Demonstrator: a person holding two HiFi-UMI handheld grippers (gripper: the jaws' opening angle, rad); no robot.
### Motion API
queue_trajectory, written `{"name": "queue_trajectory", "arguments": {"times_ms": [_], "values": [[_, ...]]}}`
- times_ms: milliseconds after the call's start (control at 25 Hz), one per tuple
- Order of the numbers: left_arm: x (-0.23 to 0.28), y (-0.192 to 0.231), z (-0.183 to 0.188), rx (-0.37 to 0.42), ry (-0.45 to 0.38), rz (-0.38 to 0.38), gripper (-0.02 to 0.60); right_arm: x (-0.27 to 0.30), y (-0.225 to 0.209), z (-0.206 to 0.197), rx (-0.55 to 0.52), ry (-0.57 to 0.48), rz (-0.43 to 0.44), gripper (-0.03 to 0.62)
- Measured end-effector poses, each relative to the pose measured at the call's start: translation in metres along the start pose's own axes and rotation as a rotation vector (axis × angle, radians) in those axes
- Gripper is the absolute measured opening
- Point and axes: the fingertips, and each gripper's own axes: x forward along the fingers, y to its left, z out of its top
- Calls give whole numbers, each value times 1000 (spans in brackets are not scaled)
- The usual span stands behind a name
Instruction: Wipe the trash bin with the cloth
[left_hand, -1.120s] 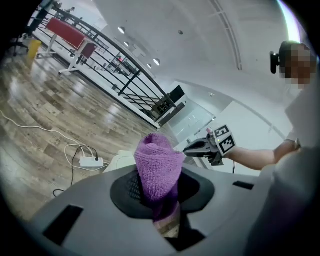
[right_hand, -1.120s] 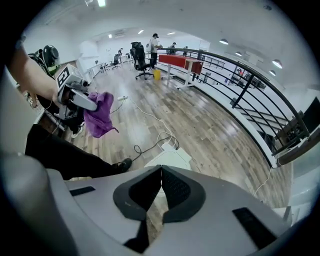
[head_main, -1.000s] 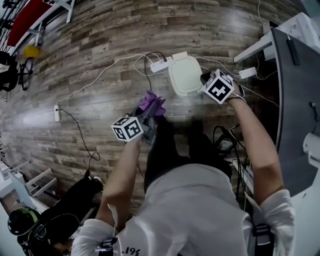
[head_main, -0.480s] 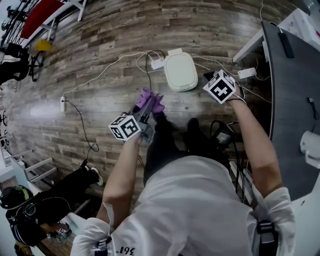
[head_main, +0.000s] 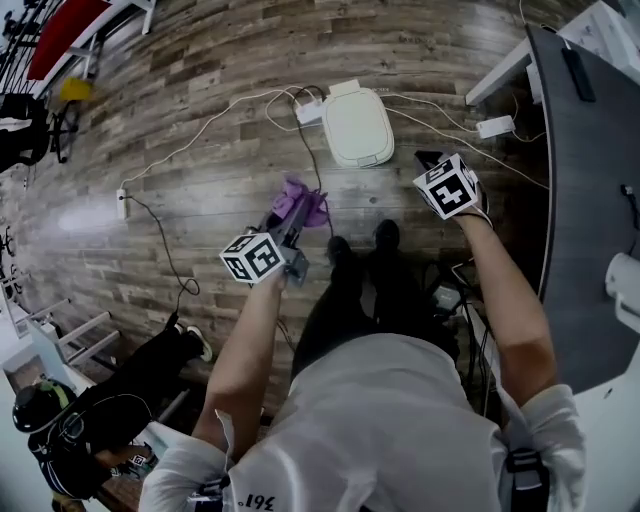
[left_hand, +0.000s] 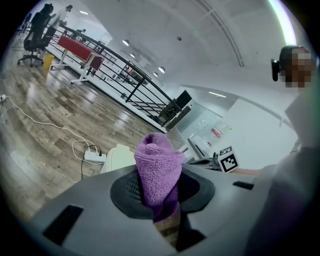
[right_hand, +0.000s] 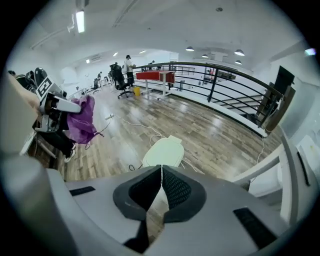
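1. Both grippers are now farther from the trash bin (head_main: 357, 126) than a second ago. The right gripper (head_main: 428, 163), which was just beside the lid, is now well clear of it and nearer the person. The bin itself shows higher in the head view.
2. The bin is pale, its lid is down, and it stands on the wooden floor (head_main: 200, 60) ahead of the person's shoes (head_main: 385, 236). A power strip (head_main: 308, 110) and loose cables (head_main: 230, 120) lie just beside its far left corner.
3. The purple cloth (head_main: 300, 203) is apart from the bin, below and to the left of it in the head view. It stays rolled into a thick bunch.
4. The left gripper (head_main: 285, 228) is clamped on the lower part of that roll, and the left gripper view shows the cloth (left_hand: 156, 167) rising between the jaws, with the bin (left_hand: 117, 157) beyond.
5. The right gripper's (right_hand: 161, 189) jaws are pressed together on nothing, and the bin (right_hand: 163, 151) lies straight ahead of them.
6. I judge wiping not to be under way now, as nothing touches the bin.
7. Risks from here:
   - The bunched cloth offers only a small tip, so a hard press could work it out of the jaws.
   - With the right gripper not bracing it, a light bin may skid or tip on the smooth floor.
   - A sweep round the far left corner could snag the cables.
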Motion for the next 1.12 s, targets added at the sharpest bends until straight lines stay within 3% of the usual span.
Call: {"name": "queue_trajectory", "arguments": {"times_ms": [200, 400, 680, 1120], "values": [[22, 23, -7, 3, 51, -22, 84, 28, -6, -20, 153, -47, -73, 8], [15, 12, -4, 36, 79, -93, 84, 11, 7, -29, 209, -58, -125, 8], [-17, -28, 9, 134, 112, -229, 84, -61, 2, -36, 210, -102, -272, 8], [-73, -76, 32, 262, 84, -376, 84, -208, -28, -20, 132, -224, -608, 8]]}}
